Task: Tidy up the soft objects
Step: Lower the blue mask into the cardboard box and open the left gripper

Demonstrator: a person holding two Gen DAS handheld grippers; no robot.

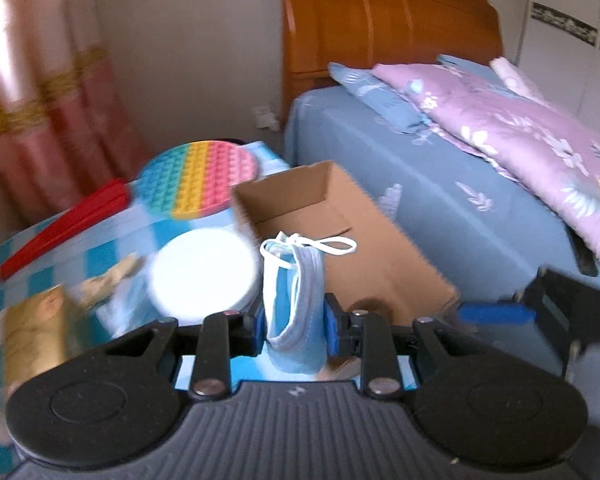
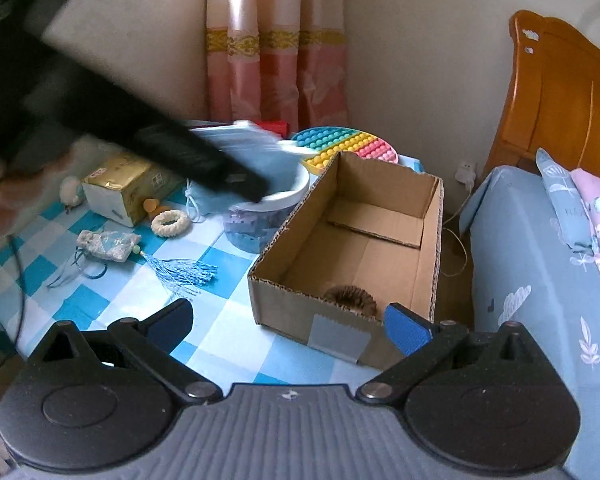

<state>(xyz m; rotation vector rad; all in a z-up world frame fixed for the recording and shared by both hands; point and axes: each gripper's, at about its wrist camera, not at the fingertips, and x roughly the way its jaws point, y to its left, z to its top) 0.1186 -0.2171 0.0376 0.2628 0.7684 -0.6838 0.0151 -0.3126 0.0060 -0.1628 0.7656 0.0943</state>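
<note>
Face mask on its way to the cardboard box

My left gripper (image 1: 294,326) pinches a folded blue face mask (image 1: 294,300) above the table, beside the cardboard box (image 2: 352,248), which I judge is its destination; the box holds only a brown scrunchie (image 2: 352,298). My right gripper (image 2: 290,320) hangs wide open, holding nothing, near the box's front.

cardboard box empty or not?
Not empty: one brown fuzzy ring lies against the near wall of the cardboard box; otherwise bare floor. Mask not yet in.
</note>
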